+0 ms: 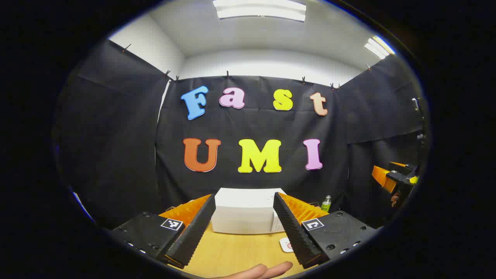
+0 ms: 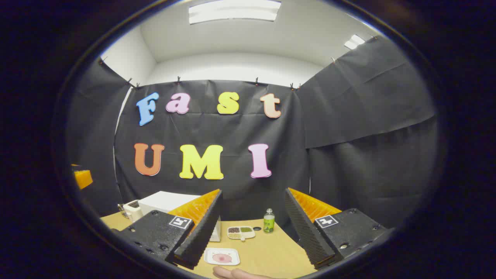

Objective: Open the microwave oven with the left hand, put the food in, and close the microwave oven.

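Both spread and empty: left gripper (image 1: 240,236), right gripper (image 2: 252,236). White microwave (image 1: 244,211) straight ahead on the table (image 1: 232,252), door closed (handle not discernible). Food plate (image 2: 221,256) near the right gripper. Best approached squarely, hooking the door edge firmly.

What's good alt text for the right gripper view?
The right gripper, fingers open and empty, hovers above a wooden table with a square plate of food just ahead. Farther back stand a white microwave, a divided snack tray and a small green bottle.
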